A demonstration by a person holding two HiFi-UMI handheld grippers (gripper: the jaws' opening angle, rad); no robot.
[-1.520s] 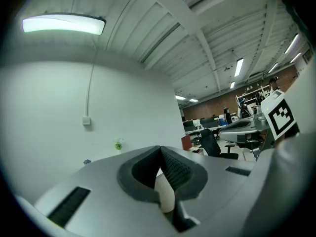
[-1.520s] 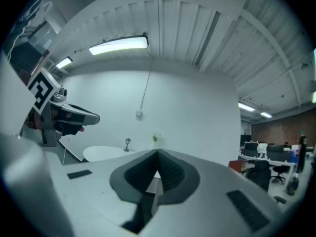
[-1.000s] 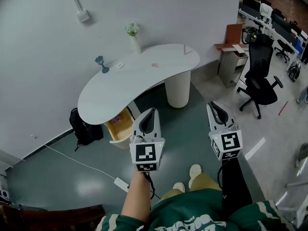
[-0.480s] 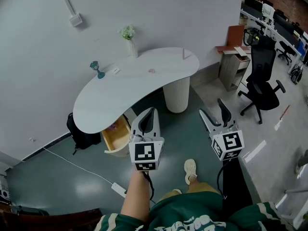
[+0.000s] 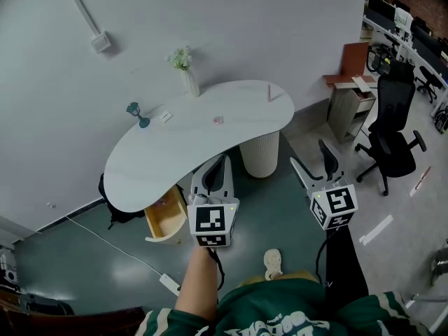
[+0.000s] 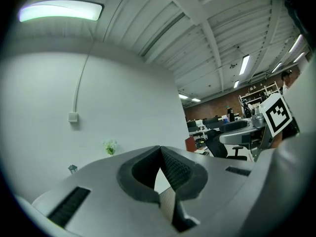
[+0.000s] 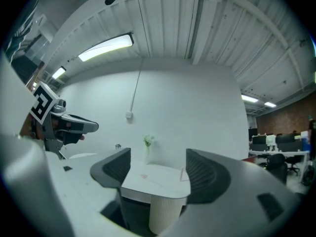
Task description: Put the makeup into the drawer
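Observation:
A white curved table [image 5: 189, 149] stands against the wall. Under its left end a wooden drawer [image 5: 163, 219] is pulled open. A small pink makeup item [image 5: 218, 120] lies on the tabletop, and a small white item [image 5: 166, 117] lies further left. My left gripper [image 5: 213, 165] hangs level before the table's front edge, its jaws shut and empty; in the left gripper view [image 6: 160, 152] the pads meet. My right gripper [image 5: 311, 158] is off to the right. Its jaws have just been opening and stand wide with nothing between them; in the right gripper view [image 7: 158, 169] they frame the table [image 7: 158, 177].
A vase of flowers [image 5: 183, 65] and a teal ornament [image 5: 138, 112] stand at the table's back edge. The ribbed pedestal [image 5: 260, 152] holds up the right end. A black backpack [image 5: 112, 194], a power strip [image 5: 168, 283], an office chair [image 5: 392, 142] and a cabinet [image 5: 350, 103] surround it.
The right gripper's jaws went from shut to wide open. Both grippers were carried forward towards the table, which now lies closer beneath them. The left stayed shut.

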